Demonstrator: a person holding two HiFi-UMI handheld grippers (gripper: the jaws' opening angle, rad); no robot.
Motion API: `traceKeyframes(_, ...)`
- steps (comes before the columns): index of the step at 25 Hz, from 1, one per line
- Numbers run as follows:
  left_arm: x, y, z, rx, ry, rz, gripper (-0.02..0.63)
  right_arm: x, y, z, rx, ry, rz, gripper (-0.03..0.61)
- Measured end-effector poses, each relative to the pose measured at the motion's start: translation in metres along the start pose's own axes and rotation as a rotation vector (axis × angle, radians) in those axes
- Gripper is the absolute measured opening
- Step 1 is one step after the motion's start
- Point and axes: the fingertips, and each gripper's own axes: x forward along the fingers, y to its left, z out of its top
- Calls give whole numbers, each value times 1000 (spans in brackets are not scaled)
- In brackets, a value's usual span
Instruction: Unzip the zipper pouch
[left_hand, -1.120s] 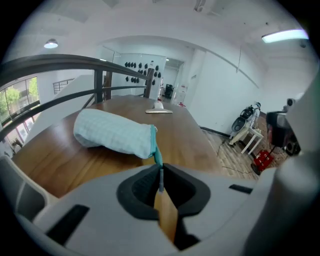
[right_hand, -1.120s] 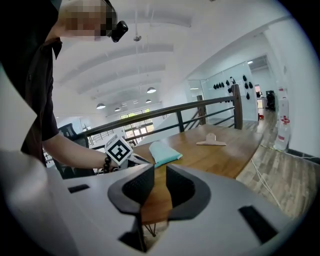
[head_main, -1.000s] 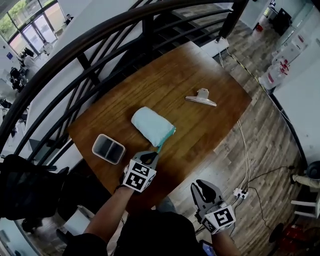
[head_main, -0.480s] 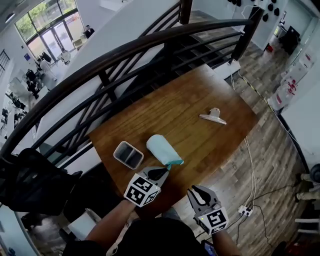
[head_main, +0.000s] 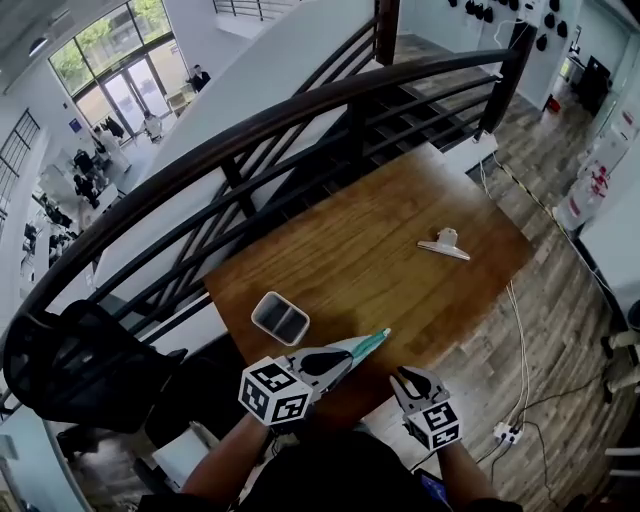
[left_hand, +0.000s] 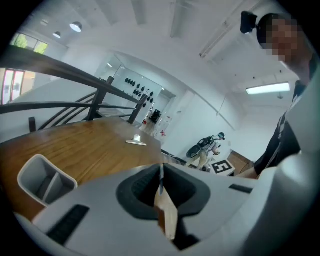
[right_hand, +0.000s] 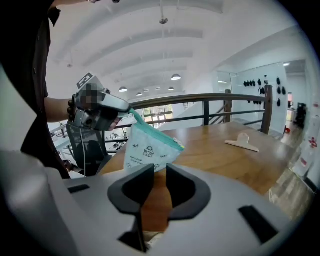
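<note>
Left gripper (head_main: 338, 361): the fingers are closed on one corner of the pouch (right_hand: 150, 147), whose thin edge is seen pinched between them.
Right gripper (right_hand: 156, 182): the fingers are held slightly apart with nothing between them; only desk (head_main: 380, 230) wood is seen through the gap. It is held off the near edge, close to the pouch's free end.
Pouch: it is held clear of the desk, over the near edge, hanging from the left fingers with its teal zip edge slanting down away from them.
Change, pouch: a second ago it lay flat near the middle of the desk with the left fingers at its near corner; it has since been drawn toward the near edge and lifted.
Change, right gripper: it has been brought up nearer the pouch.
Tray (head_main: 280, 318): it is left in place near the near left corner.
Clip (head_main: 443, 245): it is unmoved, toward the right edge.
</note>
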Motion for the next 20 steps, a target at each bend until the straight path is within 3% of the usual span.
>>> traceKeyframes(5,-31,19,-22,-117,-13,29,28,17,-2,12,-8,-3,57,76)
traceKeyframes(9,-54,20,-45,-172,-2,5,28,37,13,21,-46,2,148,89)
traceKeyframes(15,-78,29,-72,-158,42,78,28,65,33,25,-98,54,283,158)
traceKeyframes(20,-87,24,-87,-133,81,85,28,81,41,33,-183,73,389,217)
